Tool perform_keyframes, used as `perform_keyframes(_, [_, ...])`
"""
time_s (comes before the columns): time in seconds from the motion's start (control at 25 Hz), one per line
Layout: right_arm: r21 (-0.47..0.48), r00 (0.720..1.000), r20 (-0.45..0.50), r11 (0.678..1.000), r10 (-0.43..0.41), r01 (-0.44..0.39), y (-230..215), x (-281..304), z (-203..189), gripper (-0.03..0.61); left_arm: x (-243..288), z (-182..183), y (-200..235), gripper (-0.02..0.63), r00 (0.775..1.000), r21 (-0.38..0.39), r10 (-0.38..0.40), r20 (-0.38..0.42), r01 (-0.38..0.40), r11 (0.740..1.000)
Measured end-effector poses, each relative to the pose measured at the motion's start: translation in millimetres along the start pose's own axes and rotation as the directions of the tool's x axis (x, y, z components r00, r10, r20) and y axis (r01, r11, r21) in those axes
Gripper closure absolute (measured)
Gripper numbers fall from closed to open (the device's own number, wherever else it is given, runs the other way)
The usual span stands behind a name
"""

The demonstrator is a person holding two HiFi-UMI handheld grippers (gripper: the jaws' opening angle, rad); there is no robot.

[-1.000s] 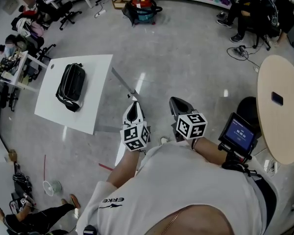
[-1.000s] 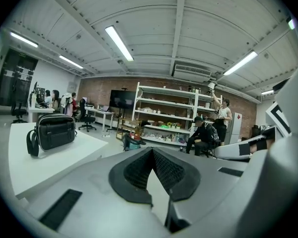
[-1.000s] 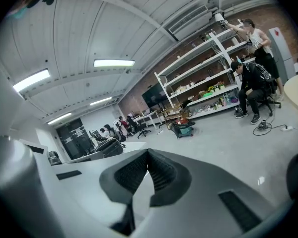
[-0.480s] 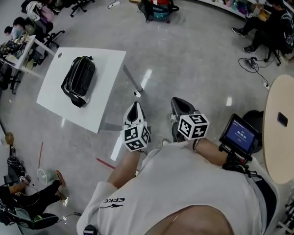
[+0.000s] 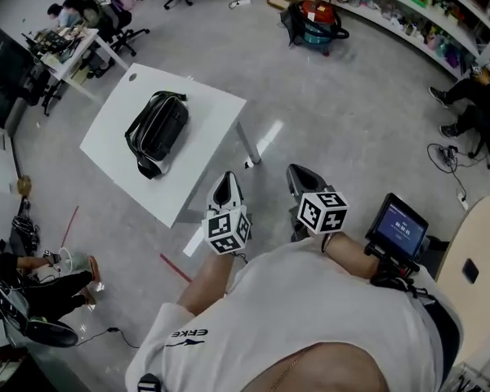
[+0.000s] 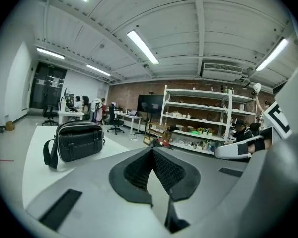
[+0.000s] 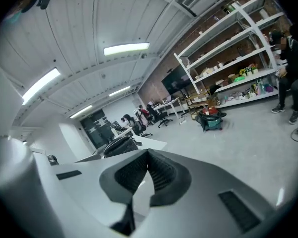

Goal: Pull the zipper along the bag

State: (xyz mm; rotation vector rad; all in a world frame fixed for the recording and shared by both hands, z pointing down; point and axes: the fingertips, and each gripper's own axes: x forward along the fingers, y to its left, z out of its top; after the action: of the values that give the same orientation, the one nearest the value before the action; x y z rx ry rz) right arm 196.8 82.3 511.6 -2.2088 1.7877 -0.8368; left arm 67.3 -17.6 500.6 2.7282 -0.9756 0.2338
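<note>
A black bag [image 5: 157, 129] with a strap lies on a white table [image 5: 204, 113] at the upper left of the head view. My left gripper [image 5: 224, 180] and right gripper [image 5: 297, 174] are held side by side in front of my chest, over the floor and well short of the table. Both are shut with nothing between the pads. In the left gripper view the bag [image 6: 77, 140] stands on the table [image 6: 32, 172], left of the closed left gripper [image 6: 152, 149]. The right gripper view shows only the top of the bag [image 7: 120, 145] behind the closed right gripper [image 7: 148, 152].
A red and teal vacuum cleaner [image 5: 314, 19] stands on the floor beyond the table. Desks, chairs and seated people [image 5: 65, 23] are at the far left, and shelves [image 5: 425, 15] run along the back. A person sits on the floor [image 5: 33, 288]. A small screen [image 5: 400, 225] and a round wooden table [image 5: 478, 276] are on my right.
The head view has swung: the table and bag have shifted right and sit nearer the grippers. Both grippers stay shut and side by side in front of me.
</note>
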Motion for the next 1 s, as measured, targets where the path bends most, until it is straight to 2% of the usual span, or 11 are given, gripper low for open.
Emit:
perform_keyframes(0.16, [-0.005, 0.996, -0.053, 0.997, 0.071, -0.071, -4.7, 27.3, 9.4, 0.575, 13.5, 6.3, 8.9, 0.611, 0.996, -0.008, 0.091, 0.004, -0.091, 0.996])
perform_keyframes(0.36, [-0.018, 0.983, -0.108, 0.988, 0.149, -0.151, -15.9, 54.7, 15.6, 0.575, 28.7, 3.8, 15.8, 0.609, 0.979, -0.038, 0.203, 0.017, -0.202, 0.979])
perform_keyframes(0.6, [-0.023, 0.966, -0.15, 0.976, 0.211, -0.217, -19.2, 91.9, 19.0, 0.575, 32.5, 0.3, 31.6, 0.609, 0.948, -0.066, 0.317, 0.036, -0.314, 0.947])
perform_keyframes(1.0, [-0.023, 0.933, -0.211, 0.952, 0.293, -0.304, 21.1, 114.0, 13.0, 0.575, -2.7, 4.3, 75.1, 0.609, 0.888, -0.083, 0.46, 0.029, -0.456, 0.886])
